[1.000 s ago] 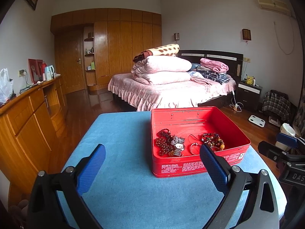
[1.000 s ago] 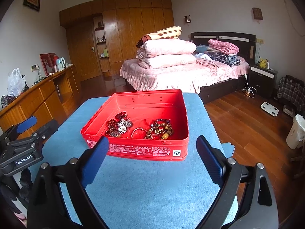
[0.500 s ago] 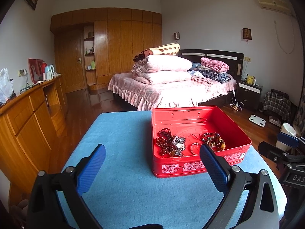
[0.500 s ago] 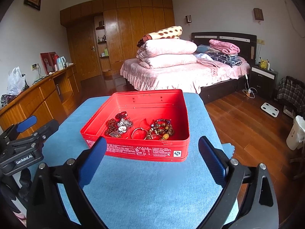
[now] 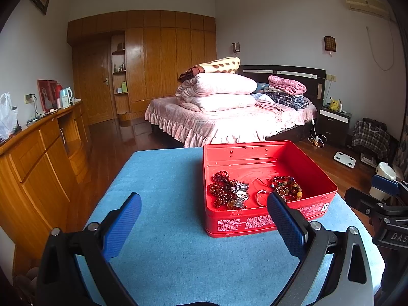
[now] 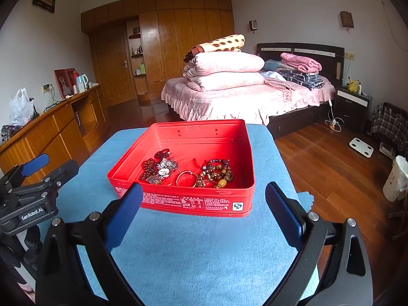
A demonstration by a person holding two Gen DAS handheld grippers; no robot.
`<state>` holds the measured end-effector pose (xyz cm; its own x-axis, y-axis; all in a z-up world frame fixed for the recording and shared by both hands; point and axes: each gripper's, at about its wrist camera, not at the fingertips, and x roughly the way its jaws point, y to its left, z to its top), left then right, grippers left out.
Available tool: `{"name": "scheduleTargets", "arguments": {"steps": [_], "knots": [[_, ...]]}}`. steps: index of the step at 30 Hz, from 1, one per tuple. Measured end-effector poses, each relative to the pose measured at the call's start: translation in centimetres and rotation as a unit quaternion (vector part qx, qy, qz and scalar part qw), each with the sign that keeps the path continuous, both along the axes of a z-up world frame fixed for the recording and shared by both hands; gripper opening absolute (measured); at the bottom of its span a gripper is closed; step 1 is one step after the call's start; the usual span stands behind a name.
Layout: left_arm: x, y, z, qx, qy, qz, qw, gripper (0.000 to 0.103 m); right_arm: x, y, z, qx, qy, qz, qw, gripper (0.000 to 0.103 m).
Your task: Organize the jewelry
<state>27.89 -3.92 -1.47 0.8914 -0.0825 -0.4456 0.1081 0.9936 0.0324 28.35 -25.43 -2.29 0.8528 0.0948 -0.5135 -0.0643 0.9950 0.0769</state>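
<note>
A bedroom is shown, with a bed (image 5: 229, 125) piled with folded quilts at the back, a wooden wardrobe (image 5: 158, 58) behind it and a long wooden sideboard (image 5: 38, 153) along the left wall. Nearest the cameras, a counter (image 5: 158, 204) covered in blue cloth is seen, and on it an open red tin (image 6: 188, 201) is set, toward its right half. All the jewelry is gathered inside the tin: a dark red bead necklace (image 5: 220, 191) and a wristwatch (image 5: 241, 195) lie tangled at the left, a thin metal bangle (image 5: 260, 196) in the middle, and a heap of coloured bead bracelets (image 5: 287, 186) at the right. No piece is seen lying on the cloth, so the sorting is judged to be either barely begun or nearly done; which of the two cannot be told. The pieces remain bunched and overlapping, so separating them is judged to be what is left. The left hand-held gripper (image 5: 204, 219) is held wide apart and empty above the cloth, short of the tin's near wall. The right hand-held gripper (image 6: 204, 209) is likewise spread wide with nothing in it, facing the tin's front wall. That wall stands between both grippers and the jewelry and would have to be cleared from above.
</note>
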Motion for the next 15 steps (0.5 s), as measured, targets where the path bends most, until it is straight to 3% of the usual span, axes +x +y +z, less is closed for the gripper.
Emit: {"name": "scheduleTargets", "arguments": {"steps": [15], "knots": [[0.20,0.11,0.00,-0.001,0.002,-0.002,1.0000,0.097,-0.01,0.04,0.00,0.000,0.000,0.000,1.000,0.094]]}}
